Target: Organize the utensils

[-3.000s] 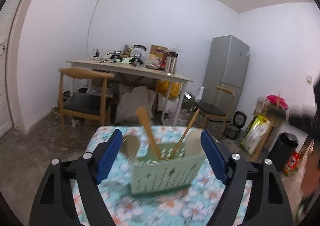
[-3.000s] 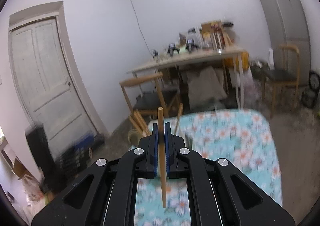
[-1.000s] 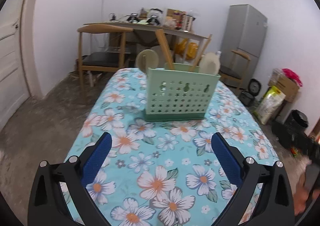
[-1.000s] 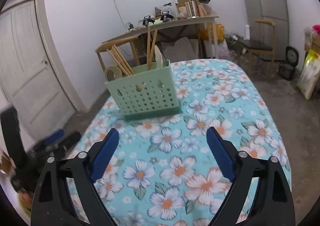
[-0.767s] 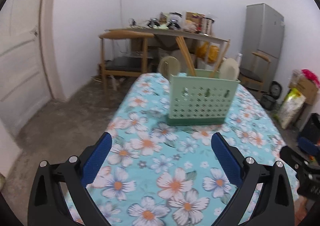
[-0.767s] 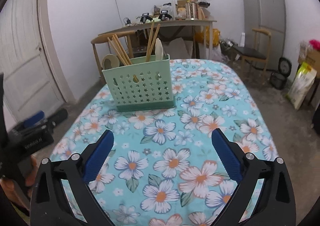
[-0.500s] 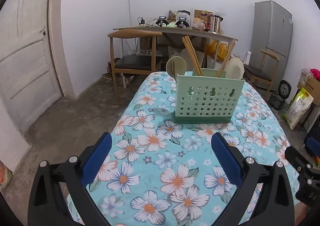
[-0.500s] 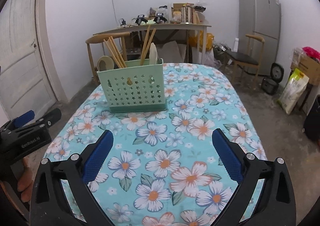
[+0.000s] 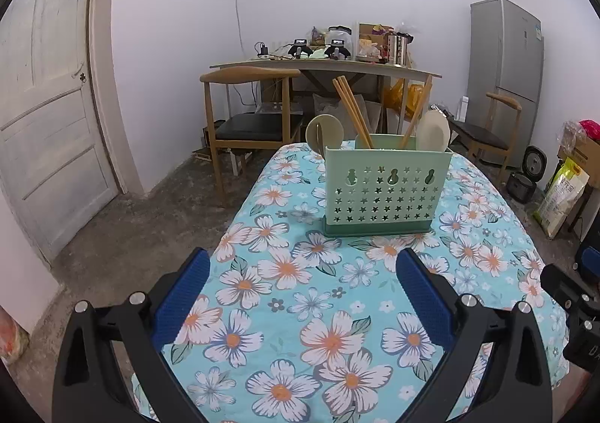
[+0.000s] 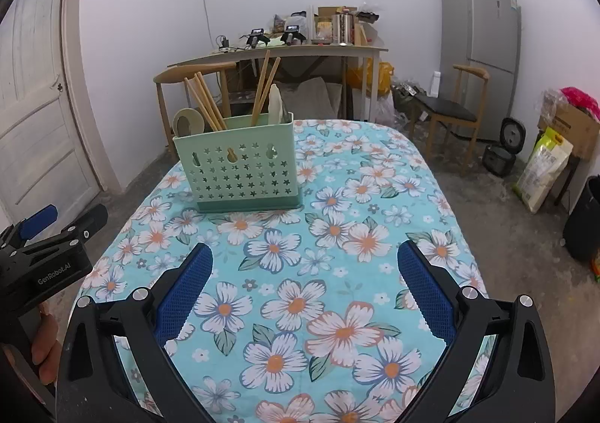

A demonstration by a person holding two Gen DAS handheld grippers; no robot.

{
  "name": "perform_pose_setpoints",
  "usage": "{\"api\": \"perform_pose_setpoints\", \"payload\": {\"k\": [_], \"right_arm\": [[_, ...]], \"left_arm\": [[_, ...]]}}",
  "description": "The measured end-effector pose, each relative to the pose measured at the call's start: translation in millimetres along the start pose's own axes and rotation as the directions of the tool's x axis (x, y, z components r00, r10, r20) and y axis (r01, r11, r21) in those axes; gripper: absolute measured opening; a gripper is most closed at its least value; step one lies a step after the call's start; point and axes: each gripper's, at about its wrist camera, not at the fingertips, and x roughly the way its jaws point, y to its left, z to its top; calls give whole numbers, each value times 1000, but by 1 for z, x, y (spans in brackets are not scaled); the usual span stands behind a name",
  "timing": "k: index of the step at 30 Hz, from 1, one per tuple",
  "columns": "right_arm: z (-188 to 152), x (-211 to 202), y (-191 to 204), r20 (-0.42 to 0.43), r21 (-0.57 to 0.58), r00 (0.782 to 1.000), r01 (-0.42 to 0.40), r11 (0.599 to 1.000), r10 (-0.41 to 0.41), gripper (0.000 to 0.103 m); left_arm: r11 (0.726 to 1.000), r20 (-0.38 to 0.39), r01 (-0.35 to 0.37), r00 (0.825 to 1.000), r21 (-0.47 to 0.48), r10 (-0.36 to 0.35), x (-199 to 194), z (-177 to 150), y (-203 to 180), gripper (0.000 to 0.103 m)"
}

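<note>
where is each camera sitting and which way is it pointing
Left wrist view: sits on the left gripper, jaws open and empty, looking forward and slightly down over the flowered tablecloth at the green utensil holder; the other gripper's black body shows at the right edge.
Right wrist view: sits on the right gripper, jaws open and empty, facing the same holder from further right; the left gripper and the hand gripping it show at the left edge.
Shared: holder, chopsticks, tablecloth, cluttered back table, fridge.
</note>
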Motion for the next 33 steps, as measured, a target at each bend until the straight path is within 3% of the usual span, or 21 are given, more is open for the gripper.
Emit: {"api": "perform_pose_setpoints", "payload": {"k": [21, 33], "right_arm": [[1, 5, 2, -30, 15, 999, -17, 1000, 17, 95], [8, 0, -23, -10, 36, 998, 66, 997, -66, 95]], "left_arm": [[1000, -12, -13, 1000, 3, 13, 4, -3, 2, 97], [999, -22, -39, 999, -26, 38, 7, -2, 12, 97]]}}
